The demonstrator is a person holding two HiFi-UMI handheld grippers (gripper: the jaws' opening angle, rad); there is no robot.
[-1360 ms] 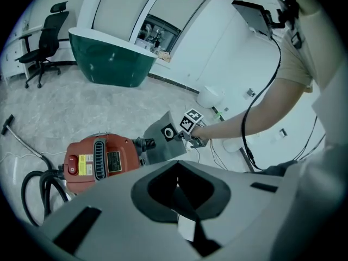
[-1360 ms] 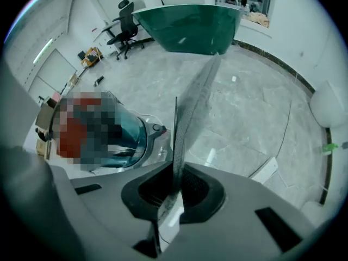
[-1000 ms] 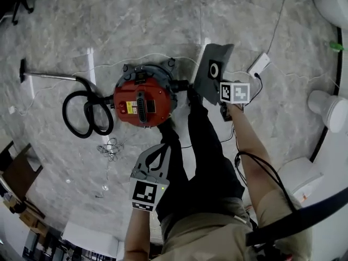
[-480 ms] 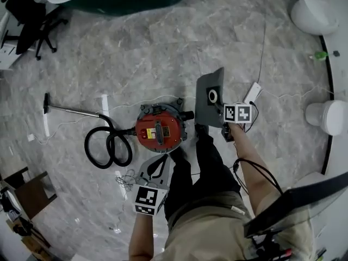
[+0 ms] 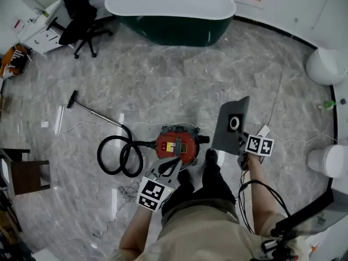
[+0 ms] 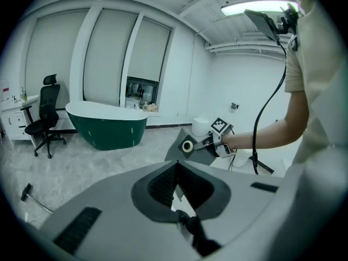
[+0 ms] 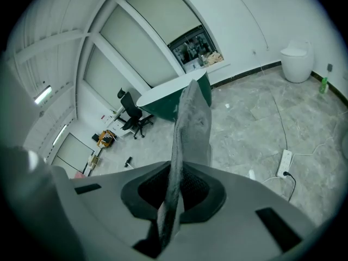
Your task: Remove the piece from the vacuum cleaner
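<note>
The red vacuum cleaner (image 5: 177, 144) stands on the marble floor. Its black hose (image 5: 117, 155) loops to the left, and the wand (image 5: 92, 113) lies beyond it. My right gripper (image 5: 240, 140) is shut on the piece, a flat grey bag (image 5: 232, 125) with a white ring, held in the air right of the vacuum and apart from it. The bag (image 7: 187, 129) shows edge-on, rising from the right gripper (image 7: 176, 178). My left gripper (image 5: 175, 152) hangs above the vacuum's near side. The left gripper (image 6: 175, 167) is shut on nothing, and the bag (image 6: 187, 148) shows beyond it.
A green bathtub (image 5: 168, 10) and a black office chair (image 5: 81, 15) stand at the far side. White fixtures (image 5: 326, 64) line the right wall. A power strip (image 5: 265, 130) with cables lies near the bag. A wooden chair (image 5: 24, 173) stands at the left. The person's legs are below.
The head view has pulled back, so the vacuum looks smaller and more of the room shows. My right gripper keeps hold of the grey bag, now farther from the vacuum.
</note>
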